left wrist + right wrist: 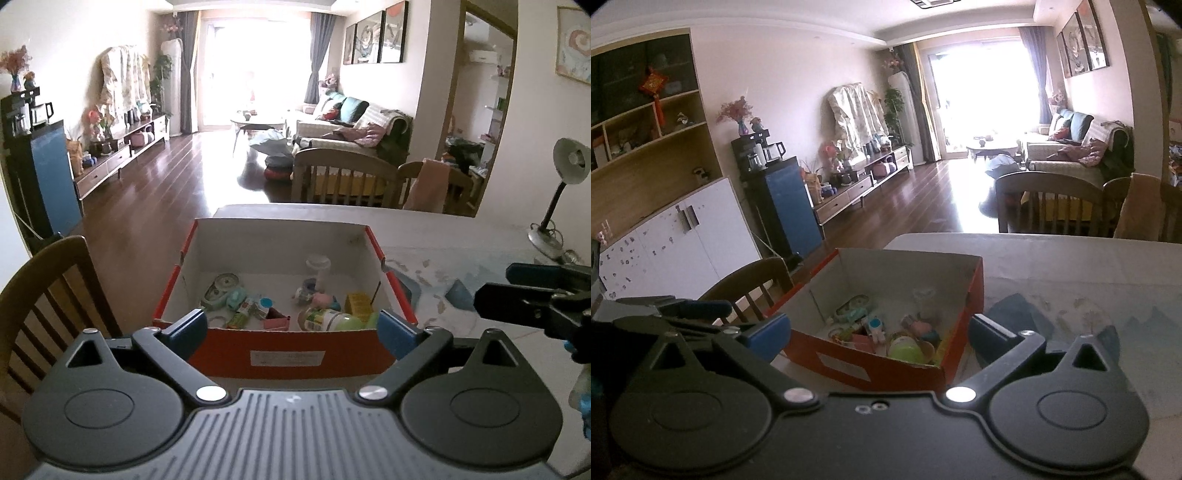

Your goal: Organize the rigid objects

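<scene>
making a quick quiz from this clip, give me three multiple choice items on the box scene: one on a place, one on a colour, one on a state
1. Where do the small objects lie?
A. inside the cardboard box
B. on the wooden chair
C. on the floor

2. What colour is the outside of the box?
A. green
B. red-orange
C. black

3. How does the left hand-held gripper stand?
A. shut on a bottle
B. shut on the box wall
C. open, holding nothing

Answers:
1 A, the green-capped bottle, the yellow carton and the rest sit on the box floor.
2 B, its front wall and rim show red-orange in both views.
3 C, its blue fingers stand wide apart, on either side of the box's near wall, with no pad pressing on anything.
</scene>
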